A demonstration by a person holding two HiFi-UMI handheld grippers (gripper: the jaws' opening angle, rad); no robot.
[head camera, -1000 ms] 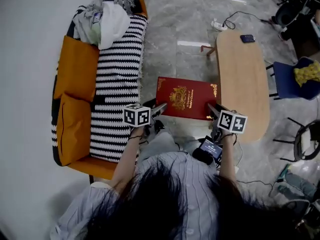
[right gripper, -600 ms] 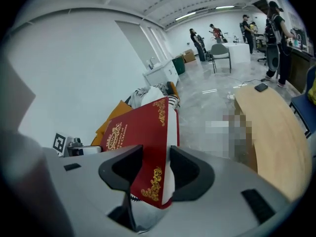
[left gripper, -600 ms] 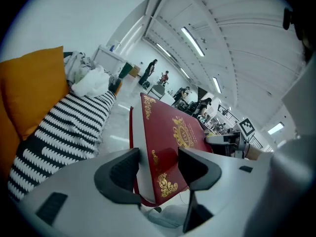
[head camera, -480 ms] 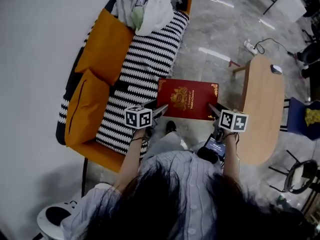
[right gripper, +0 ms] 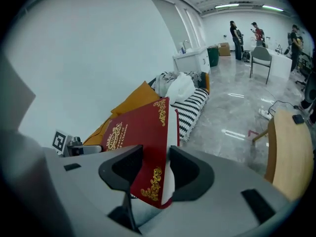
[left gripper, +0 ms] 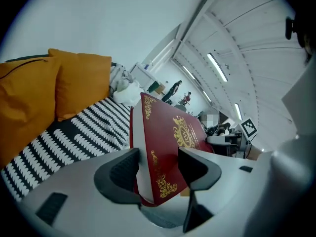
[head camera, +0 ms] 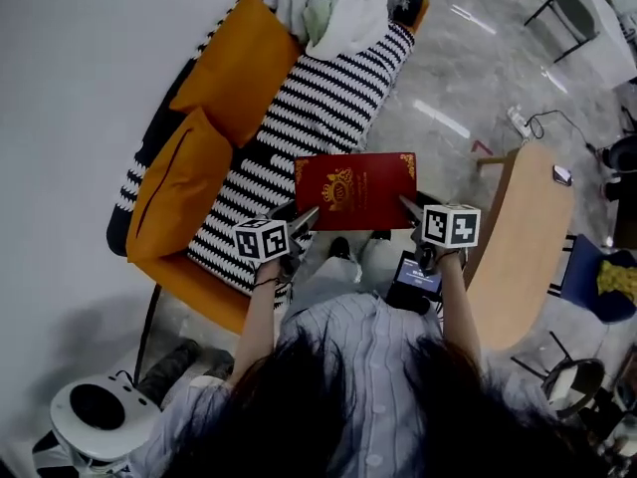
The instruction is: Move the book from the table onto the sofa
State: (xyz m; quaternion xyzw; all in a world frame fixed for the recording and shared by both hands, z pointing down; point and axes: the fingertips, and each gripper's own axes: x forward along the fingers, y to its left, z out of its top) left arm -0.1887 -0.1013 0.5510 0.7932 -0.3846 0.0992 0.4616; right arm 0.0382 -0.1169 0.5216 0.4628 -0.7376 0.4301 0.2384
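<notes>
The book (head camera: 355, 190) is showing a dark red hard cover with a gold crest in the middle and gold scrollwork at the corners. It is staying closed, cover up and roughly level, and is hanging in the air over the front edge of the sofa (head camera: 299, 118), part over the striped seat and part over the floor beside it. The left gripper (head camera: 302, 217) is clamping its near left corner and the right gripper (head camera: 406, 205) its near right corner. The sofa is wearing a black-and-white striped cover, with orange cushions leaning along its back. The table (head camera: 525, 257), a long rounded light wood top, is standing well apart from the sofa, across the floor.
</notes>
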